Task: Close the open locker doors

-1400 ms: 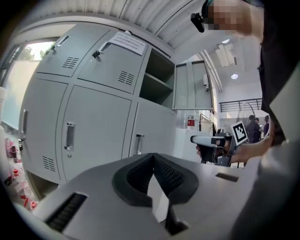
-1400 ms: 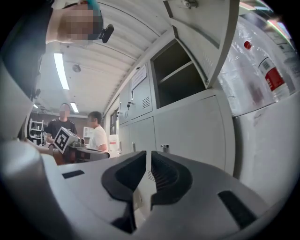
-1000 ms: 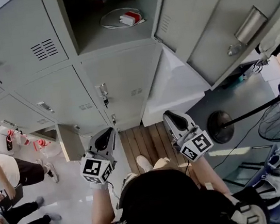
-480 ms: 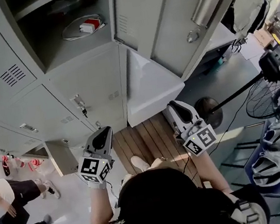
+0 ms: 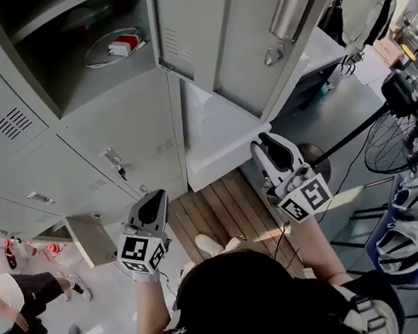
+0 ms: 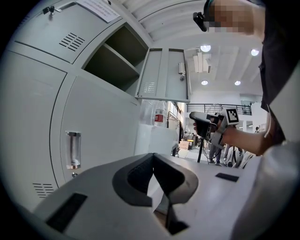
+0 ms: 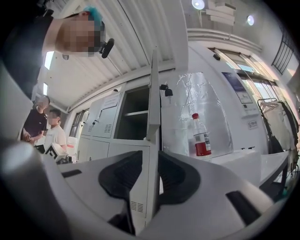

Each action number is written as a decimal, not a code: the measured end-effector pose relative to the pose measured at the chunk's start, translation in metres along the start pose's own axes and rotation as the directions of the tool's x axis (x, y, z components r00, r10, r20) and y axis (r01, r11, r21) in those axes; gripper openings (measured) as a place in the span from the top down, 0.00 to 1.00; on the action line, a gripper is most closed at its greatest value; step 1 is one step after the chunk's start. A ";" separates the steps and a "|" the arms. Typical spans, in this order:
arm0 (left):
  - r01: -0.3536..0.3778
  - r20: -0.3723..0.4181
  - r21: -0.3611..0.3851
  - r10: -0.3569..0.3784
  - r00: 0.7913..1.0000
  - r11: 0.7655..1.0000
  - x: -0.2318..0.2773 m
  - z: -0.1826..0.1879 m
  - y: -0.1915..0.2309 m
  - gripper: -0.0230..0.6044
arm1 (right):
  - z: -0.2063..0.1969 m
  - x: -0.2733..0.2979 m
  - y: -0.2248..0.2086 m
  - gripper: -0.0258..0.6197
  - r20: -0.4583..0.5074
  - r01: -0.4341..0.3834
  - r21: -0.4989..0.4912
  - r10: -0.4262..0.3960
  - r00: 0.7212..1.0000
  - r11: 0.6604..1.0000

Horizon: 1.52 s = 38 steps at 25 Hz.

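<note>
A grey locker bank fills the head view. Its upper compartment [image 5: 92, 59] stands open, with a red-and-white item [image 5: 125, 45] and a coiled cable on the shelf. That compartment's door [image 5: 250, 24] swings out to the right and carries a metal handle [image 5: 292, 6]. My right gripper [image 5: 268, 144] is just under the door's lower corner and its jaws have just been opening. In the right gripper view the door [image 7: 153, 103] shows edge-on in the gap of the right gripper [image 7: 153, 161], with no pad visibly pressing. Lower left, my left gripper [image 5: 152, 203] is shut and holds nothing.
A lower locker door [image 5: 91, 238] stands ajar at the left. A white cabinet [image 5: 219, 130] adjoins the lockers, with a red-labelled bottle [image 7: 201, 138] on it. A fan on a stand [image 5: 406, 133] and helmets [image 5: 410, 237] are at the right. People [image 5: 3, 302] stand at the left.
My right gripper has risen towards the open door's lower corner. The lockers have shifted left in the head view. The left gripper has hardly moved in the picture.
</note>
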<state>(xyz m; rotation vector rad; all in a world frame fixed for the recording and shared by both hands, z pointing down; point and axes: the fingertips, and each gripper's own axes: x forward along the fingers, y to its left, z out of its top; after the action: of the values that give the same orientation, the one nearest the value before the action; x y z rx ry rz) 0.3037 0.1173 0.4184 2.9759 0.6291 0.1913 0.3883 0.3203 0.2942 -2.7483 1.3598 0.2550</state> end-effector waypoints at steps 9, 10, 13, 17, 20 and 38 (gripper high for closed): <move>-0.024 0.017 -0.017 0.024 1.000 1.000 -0.011 0.001 0.006 0.95 | 0.026 0.013 -0.004 0.74 0.041 -0.006 -0.056 0.008 0.999 0.998; -0.027 0.018 -0.019 0.027 0.999 0.999 -0.013 0.000 0.006 0.95 | 0.028 0.014 -0.004 0.73 0.045 -0.005 -0.060 0.008 0.999 0.998; -0.034 0.019 -0.023 0.034 0.999 0.999 -0.018 0.000 0.006 0.95 | 0.037 0.017 -0.004 0.72 0.060 -0.007 -0.074 0.011 0.998 0.997; -0.045 0.024 -0.026 0.045 0.999 0.999 -0.025 0.000 0.007 0.95 | 0.048 0.022 0.001 0.72 0.079 -0.017 -0.094 0.025 0.997 0.995; -0.052 0.027 -0.032 0.053 0.998 0.998 -0.030 -0.002 0.009 0.95 | 0.051 0.024 0.006 0.71 0.083 -0.024 -0.101 0.032 0.996 0.995; -0.120 0.026 -0.056 0.122 0.992 0.991 -0.080 -0.013 0.022 0.95 | 0.058 0.035 0.069 0.71 0.106 -0.101 -0.135 0.115 0.988 0.986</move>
<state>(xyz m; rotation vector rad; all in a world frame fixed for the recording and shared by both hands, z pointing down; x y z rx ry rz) 0.2376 0.0658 0.4255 2.9603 0.4336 0.1699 0.3476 0.2589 0.2324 -2.7149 1.5148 0.5150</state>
